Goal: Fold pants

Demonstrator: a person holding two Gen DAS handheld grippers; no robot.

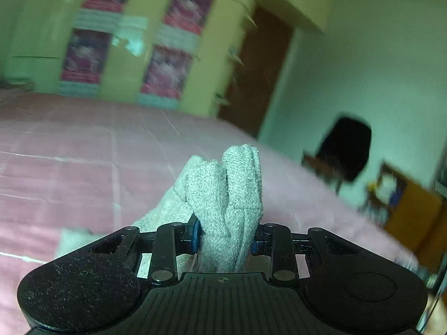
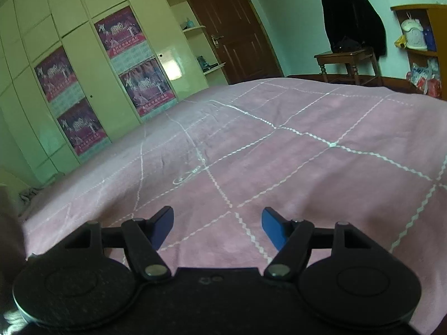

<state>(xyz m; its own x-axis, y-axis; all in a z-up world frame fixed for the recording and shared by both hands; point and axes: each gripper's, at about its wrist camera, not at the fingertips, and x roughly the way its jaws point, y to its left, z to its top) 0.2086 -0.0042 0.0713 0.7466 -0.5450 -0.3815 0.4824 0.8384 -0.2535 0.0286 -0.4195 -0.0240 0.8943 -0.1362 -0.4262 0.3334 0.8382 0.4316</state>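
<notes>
The pants [image 1: 226, 192] are light grey knit fabric. In the left wrist view a bunched fold of them stands up between the blue pads of my left gripper [image 1: 225, 236], which is shut on it and holds it above the pink bed cover [image 1: 83, 173]. More grey cloth trails down to the left onto the bed. The left view is blurred by motion. My right gripper [image 2: 218, 223] is open and empty, its blue pads wide apart, low over the pink bed cover [image 2: 307, 150]. No pants show in the right wrist view.
The bed has a pink cover with white zigzag lines. Behind it stands a pale green wardrobe [image 2: 83, 64] with posters, a brown door [image 2: 232, 25], a wooden chair with a black coat [image 2: 352, 19] and an orange shelf [image 2: 424, 47] at the right.
</notes>
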